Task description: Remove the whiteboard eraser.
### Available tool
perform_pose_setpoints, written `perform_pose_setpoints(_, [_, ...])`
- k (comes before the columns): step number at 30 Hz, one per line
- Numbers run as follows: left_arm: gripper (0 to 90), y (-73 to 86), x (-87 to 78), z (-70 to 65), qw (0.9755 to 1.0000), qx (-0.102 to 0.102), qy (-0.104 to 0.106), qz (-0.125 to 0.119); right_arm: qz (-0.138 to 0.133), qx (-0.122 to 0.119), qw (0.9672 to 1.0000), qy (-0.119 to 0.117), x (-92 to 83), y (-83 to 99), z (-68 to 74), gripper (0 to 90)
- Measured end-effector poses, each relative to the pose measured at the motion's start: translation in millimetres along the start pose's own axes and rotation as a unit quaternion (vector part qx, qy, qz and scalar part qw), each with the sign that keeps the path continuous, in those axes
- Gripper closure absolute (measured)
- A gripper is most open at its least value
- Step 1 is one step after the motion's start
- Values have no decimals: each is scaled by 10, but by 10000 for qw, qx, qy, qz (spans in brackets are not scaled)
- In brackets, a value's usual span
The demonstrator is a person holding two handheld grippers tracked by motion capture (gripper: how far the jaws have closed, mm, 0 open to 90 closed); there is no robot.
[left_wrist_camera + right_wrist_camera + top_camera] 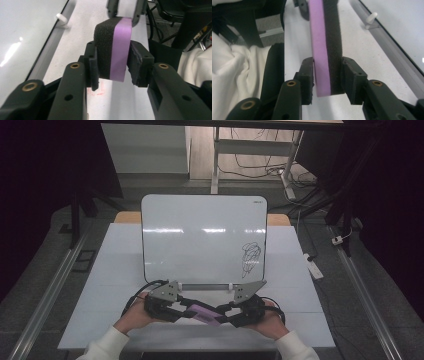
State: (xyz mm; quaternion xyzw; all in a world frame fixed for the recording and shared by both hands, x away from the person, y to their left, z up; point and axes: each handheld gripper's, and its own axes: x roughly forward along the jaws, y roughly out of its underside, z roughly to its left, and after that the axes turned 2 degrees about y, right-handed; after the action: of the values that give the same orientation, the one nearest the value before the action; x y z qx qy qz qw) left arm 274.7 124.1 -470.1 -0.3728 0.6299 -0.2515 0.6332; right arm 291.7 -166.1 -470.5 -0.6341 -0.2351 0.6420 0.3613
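Note:
A whiteboard eraser (202, 313), with a purple back and black felt, is held above the table's front edge between both grippers. My left gripper (187, 311) is shut on its left end, the jaws pressing the felt and the purple side (113, 50). From the other side my right gripper (222, 315) is shut on the right end (327, 50). In the left gripper view the right gripper's jaws stand either side of the eraser's far end. A whiteboard (200, 235) leans upright behind the grippers, with a black scribble (251, 255) at its lower right.
The white table (115, 270) has bare room left and right of the whiteboard. The board's tray rail (205, 286) runs just behind the grippers. White sleeves (105, 345) enter from the bottom. A power strip (314, 266) and cables lie on the floor at the right.

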Motion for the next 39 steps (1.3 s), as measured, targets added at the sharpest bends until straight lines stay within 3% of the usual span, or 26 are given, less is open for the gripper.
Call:
perform_pose_setpoints(4, [639, 13, -25, 22, 9998, -155, -13, -88, -147, 18, 9997, 177, -27, -11, 13, 506])
perform_pose_setpoints(8, [641, 31, -86, 51, 9985, -436, -82, -320, -375, -69, 9964, 756, -86, -25, 44, 434])
perform_pose_setpoints(14, [641, 40, -141, 93, 9944, -867, -384, -467, -786, -85, 9847, 1553, -198, -24, 89, 405])
perform_pose_setpoints(17, [641, 40, -140, 110, 9920, -1057, -510, -465, -885, -196, 9788, 1839, -219, -28, 137, 401])
perform_pose_setpoints(18, [641, 42, -139, 116, 9912, -1117, -533, -476, -879, -312, 9751, 2014, -219, -32, 169, 400])
perform_pose_setpoints(19, [641, 44, -138, 123, 9902, -1182, -550, -492, -879, -312, 9751, 2014, -219, -32, 169, 398])
perform_pose_setpoints(21, [641, 48, -138, 136, 9886, -1293, -556, -543, -870, -396, 9717, 2161, -208, -36, 194, 394])
perform_pose_setpoints(30, [641, 64, -168, 170, 9838, -1560, -473, -748, -733, -587, 9651, 2444, -123, -32, 250, 382])
perform_pose_setpoints(37, [641, 54, -174, 174, 9811, -1695, -396, -843, -644, -765, 9579, 2691, -69, -40, 299, 360])
perform_pose_setpoints(39, [641, 51, -170, 175, 9813, -1693, -368, -834, -596, -801, 9574, 2710, -44, -40, 306, 352])
